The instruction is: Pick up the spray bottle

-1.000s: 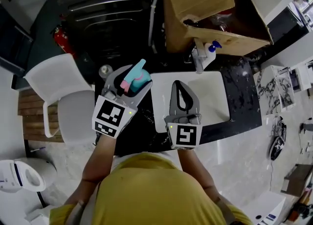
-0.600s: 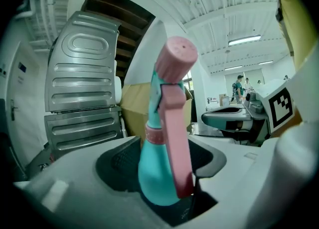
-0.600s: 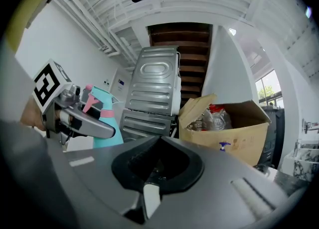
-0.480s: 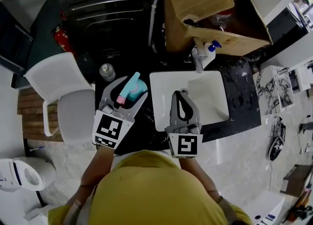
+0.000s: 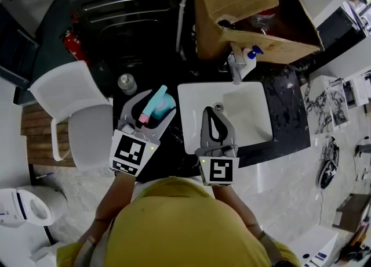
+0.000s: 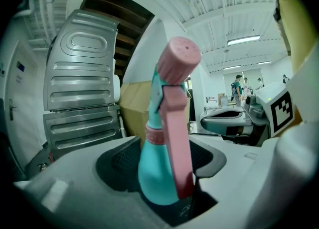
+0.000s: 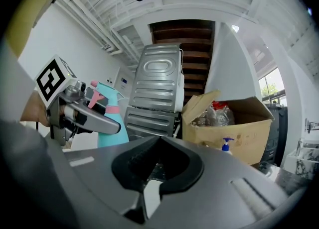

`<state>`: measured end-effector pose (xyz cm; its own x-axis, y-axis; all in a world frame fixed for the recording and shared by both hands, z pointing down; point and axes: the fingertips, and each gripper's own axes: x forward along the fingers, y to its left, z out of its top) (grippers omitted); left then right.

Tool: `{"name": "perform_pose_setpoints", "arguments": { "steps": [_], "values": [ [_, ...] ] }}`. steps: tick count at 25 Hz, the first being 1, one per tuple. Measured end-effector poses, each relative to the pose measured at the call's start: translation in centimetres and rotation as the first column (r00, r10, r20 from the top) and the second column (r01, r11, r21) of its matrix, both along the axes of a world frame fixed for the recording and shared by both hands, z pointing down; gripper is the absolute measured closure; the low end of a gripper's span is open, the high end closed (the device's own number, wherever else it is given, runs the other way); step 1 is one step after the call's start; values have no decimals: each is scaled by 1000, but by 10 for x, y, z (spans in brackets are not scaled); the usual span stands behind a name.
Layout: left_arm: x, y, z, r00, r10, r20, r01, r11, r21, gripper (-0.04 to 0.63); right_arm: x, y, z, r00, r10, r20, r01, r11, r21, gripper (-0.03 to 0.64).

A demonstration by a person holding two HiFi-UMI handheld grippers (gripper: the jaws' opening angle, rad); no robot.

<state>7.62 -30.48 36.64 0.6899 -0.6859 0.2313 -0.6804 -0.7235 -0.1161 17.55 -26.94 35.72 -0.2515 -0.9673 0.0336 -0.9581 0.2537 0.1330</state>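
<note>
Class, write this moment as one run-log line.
left gripper: shut on spray bottle | right gripper: shut, empty | task: bottle in grip

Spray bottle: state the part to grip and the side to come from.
Grip the spray bottle by its teal body below the pink collar, coming in level, a jaw on each flank, as the left tool has it. It stands upright; the pink trigger hangs down one face, so keep off that.
</note>
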Motion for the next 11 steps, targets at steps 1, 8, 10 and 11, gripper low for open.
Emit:
{"name": "perform_pose_setpoints", "arguments": {
  "steps": [1, 8, 10, 11],
  "values": [
    [0, 0, 0, 1000, 1, 0, -1, 1000, -1, 316, 0, 0, 1, 1000, -1, -2, 1, 1000, -1, 617],
    [-1, 1, 2, 1000, 6, 7, -5, 1000, -7, 317, -1, 0, 4, 1000, -2, -7, 2, 1000, -9, 617],
    [-2, 1, 3, 1000, 6, 8, -6, 1000, -9, 318, -2, -1, 3, 1000, -6, -11, 6, 1000, -1, 617],
    [-2, 1, 3, 1000, 6, 9, -6, 1000, -10, 318, -2, -2, 4, 1000, -7, -14, 8, 1000, 2, 617]
  ]
}}
